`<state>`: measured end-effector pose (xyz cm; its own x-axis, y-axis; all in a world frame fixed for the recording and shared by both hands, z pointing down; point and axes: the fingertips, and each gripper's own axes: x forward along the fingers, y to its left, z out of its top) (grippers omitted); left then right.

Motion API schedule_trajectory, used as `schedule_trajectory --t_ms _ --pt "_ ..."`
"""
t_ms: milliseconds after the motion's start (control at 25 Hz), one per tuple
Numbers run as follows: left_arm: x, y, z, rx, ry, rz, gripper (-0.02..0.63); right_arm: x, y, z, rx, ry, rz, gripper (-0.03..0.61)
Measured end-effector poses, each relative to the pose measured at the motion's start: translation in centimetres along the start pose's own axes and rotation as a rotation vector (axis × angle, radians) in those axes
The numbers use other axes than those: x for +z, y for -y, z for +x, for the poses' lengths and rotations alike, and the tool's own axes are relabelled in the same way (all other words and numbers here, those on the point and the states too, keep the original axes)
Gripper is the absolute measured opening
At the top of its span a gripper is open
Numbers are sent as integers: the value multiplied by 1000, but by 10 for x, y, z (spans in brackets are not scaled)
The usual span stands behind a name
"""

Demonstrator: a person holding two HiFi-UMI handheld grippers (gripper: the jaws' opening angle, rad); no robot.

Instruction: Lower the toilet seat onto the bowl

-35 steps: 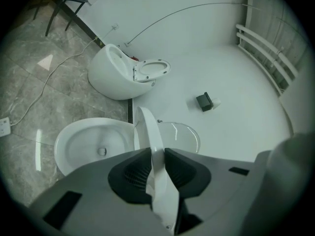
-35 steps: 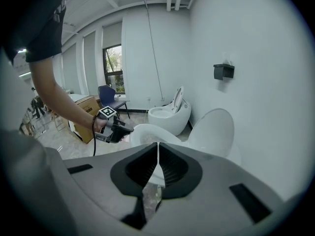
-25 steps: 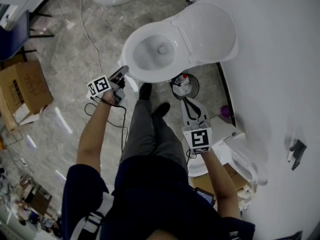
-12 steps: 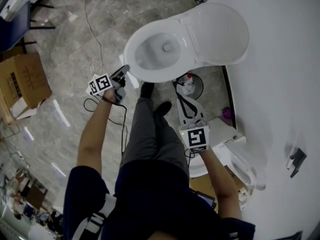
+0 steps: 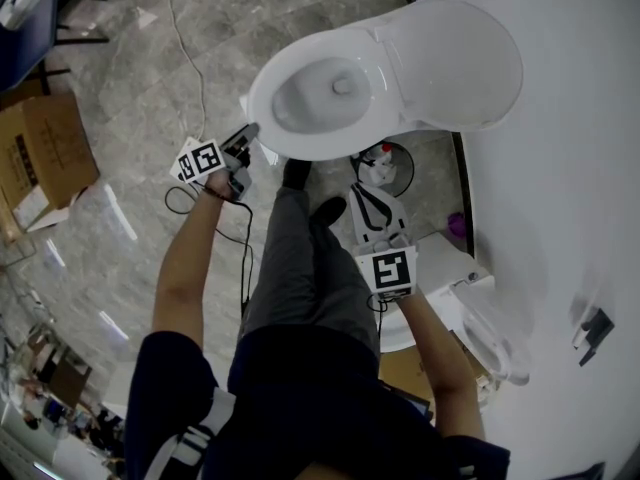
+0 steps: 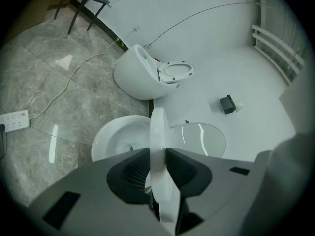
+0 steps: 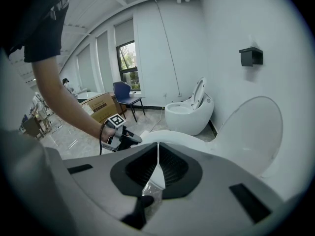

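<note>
The toilet seat is a glossy ring of what looks like stiff moulded plastic. It is probably light enough for one gripper, but slick under the pads and likely to drop and bang on its hinge if let go. The best hold is the thin front edge, far from the hinge, where leverage is greatest. The left gripper already has it there, at about 7 o'clock on the bowl in the head view, with its pads pressed on either face of the edge. In its own view the seat stands edge-on, with the bowl at 9 o'clock and the raised lid at 3 o'clock; its height above the rim is unclear. The left forearm reaches forward, with the gripper tipped slightly down. The right gripper hangs at 5 o'clock from the bowl, above a waste bin, with its jaws together and nothing in them.
</note>
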<state>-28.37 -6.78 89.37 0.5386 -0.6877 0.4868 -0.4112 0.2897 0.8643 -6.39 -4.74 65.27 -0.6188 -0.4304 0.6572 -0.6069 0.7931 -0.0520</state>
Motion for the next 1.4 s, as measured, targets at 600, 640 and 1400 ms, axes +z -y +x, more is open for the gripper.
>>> schedule_trajectory --t_ms 600,640,1400 --pt "-5 -52 17 39 -6 -17 126 -29 -5 25 29 -33 20 29" --pt "-6 -55 18 41 -6 -19 126 -31 -6 27 32 -37 21 29" --pt "-11 -105 40 81 -17 -33 138 -56 -11 49 70 -55 41 29"
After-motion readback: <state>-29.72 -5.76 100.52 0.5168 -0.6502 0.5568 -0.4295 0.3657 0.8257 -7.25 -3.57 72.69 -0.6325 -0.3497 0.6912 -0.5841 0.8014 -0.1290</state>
